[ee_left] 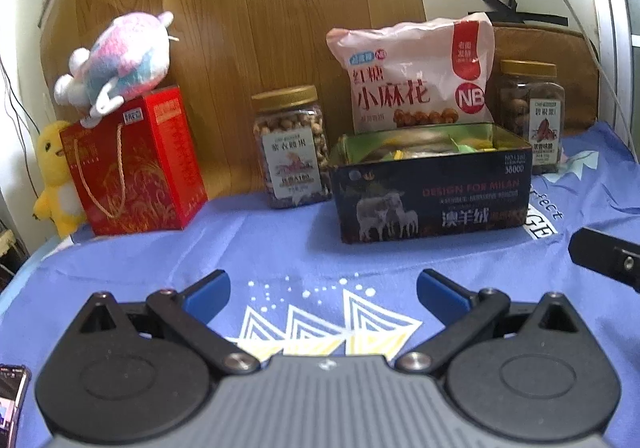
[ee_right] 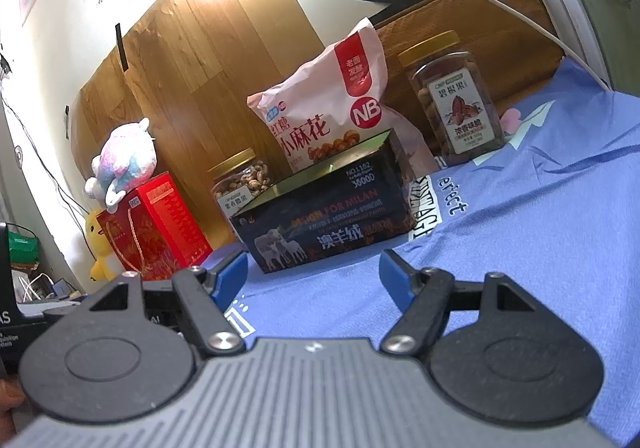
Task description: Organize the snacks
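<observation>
Both my grippers hang released over the blue cloth [ee_left: 280, 248], jaws spread wide, nothing between them. The left gripper [ee_left: 323, 288] faces the row of snacks almost square on; the right gripper [ee_right: 313, 275] looks at it from the right, tilted.

The open box [ee_left: 434, 192] lies straight ahead of the left gripper and a little right, long side toward me, its long axis running left to right. It already holds some wrapped snacks, though I cannot make them out. From the right view the same box [ee_right: 324, 216] sits just beyond the fingertips, so I judge the right hand nearer to it. The cashew jar [ee_left: 291, 148] stands upright just left of the box, the pecan jar [ee_left: 534, 116] upright at its right rear corner, and the bag [ee_left: 416, 76] leans behind it.

Readable writing: the box says "DESIGN FOR MILAN", "澳羊绒" and "38000"; the bag says "红糖 小麻花" with an "NB" badge; the pecan jar reads "碧根果"; the cashew jar label looks like "紫衣腰果". The cloth shows "erfect". The red box [ee_left: 136, 164] at far left has gold print too small to read, with a plush [ee_left: 120, 56] lying on top.

My guess is a jar goes next: the left hand suits the cashew jar, the right the pecan jar.
</observation>
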Demonstrator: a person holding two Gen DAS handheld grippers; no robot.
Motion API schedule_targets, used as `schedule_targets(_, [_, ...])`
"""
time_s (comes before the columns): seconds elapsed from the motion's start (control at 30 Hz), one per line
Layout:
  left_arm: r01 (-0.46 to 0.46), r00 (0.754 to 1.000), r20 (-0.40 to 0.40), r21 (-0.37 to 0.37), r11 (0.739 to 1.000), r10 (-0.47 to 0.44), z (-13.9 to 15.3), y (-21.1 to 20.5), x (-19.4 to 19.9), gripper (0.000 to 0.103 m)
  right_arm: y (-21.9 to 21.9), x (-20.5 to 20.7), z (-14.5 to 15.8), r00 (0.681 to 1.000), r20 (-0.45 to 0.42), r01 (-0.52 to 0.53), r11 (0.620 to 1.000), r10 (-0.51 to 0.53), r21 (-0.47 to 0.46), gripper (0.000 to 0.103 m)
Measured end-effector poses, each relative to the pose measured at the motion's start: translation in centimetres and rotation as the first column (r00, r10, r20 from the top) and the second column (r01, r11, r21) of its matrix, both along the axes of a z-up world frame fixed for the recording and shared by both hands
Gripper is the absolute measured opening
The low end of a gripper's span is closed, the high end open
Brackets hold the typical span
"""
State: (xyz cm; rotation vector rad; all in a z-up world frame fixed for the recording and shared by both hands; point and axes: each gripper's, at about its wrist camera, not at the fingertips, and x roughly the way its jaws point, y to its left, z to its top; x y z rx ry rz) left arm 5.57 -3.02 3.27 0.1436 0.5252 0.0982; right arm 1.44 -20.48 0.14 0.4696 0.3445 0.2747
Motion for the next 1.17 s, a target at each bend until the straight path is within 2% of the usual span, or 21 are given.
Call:
schedule_targets(0.17, [-0.009,0.999,-0.052,-0.02,1.0,0.008,-0.13,0.25,0.32,0.103,-0.38,-0.38,-0.14,1.0,0.001,0.003,1.0,-0.003,0.003,0.075])
schedule_targets(0.5, [0.008,0.997,-0.071,-0.028,1.0,-0.01,0.13,0.15,0.26,0.103,-0.61,-0.58,-0.23,1.0,0.0,0.006,1.0,-0.006,0.007,0.075])
schedule_targets(0.87, [0.007,0.989,-0.148,-0.066,0.998,-0.017,-0.53,0.44,0.83,0.103,-0.53,-0.4,-0.23,1.0,0.0,0.004,1.0,-0.004,0.007,0.076])
schedule_targets(1.17, [0.033,0.988,-0.145,-0.095,0.995,-0.047,-0.62,0.52,0.78,0.103,-0.53,-0.39,-0.23,1.0,0.0,0.003,1.0,-0.003,0.006,0.076])
